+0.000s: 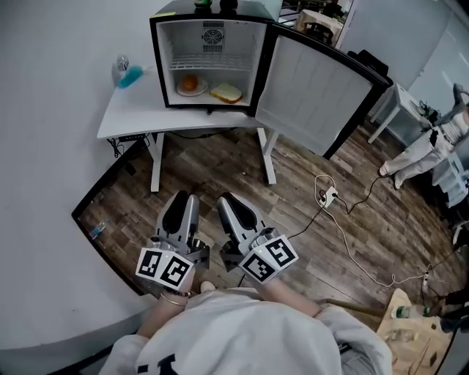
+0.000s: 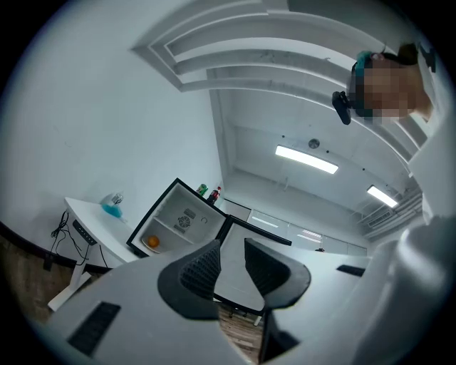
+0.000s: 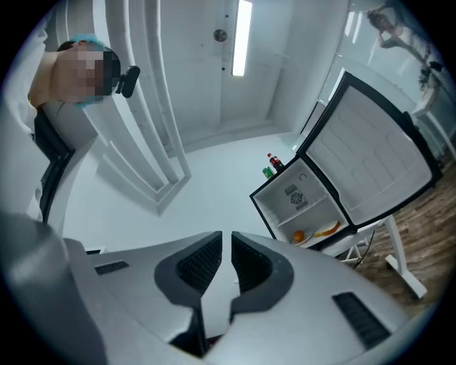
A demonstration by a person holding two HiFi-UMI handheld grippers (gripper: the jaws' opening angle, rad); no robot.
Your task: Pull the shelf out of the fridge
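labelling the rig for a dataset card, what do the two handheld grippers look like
Both the left gripper and right gripper have silver-grey shells with black ribbed pads. Each carries a cube of black-and-white square markers. The person wears a pale sweatshirt and a thin bracelet.

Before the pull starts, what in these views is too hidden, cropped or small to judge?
Head view: the wire shelf is too small to show how it sits in the fridge. It is smaller yet in both gripper views.
Head view: the items on top of the fridge are cut off by the upper edge.
Head view: the blue item on the table is blurred, so its kind is unclear.
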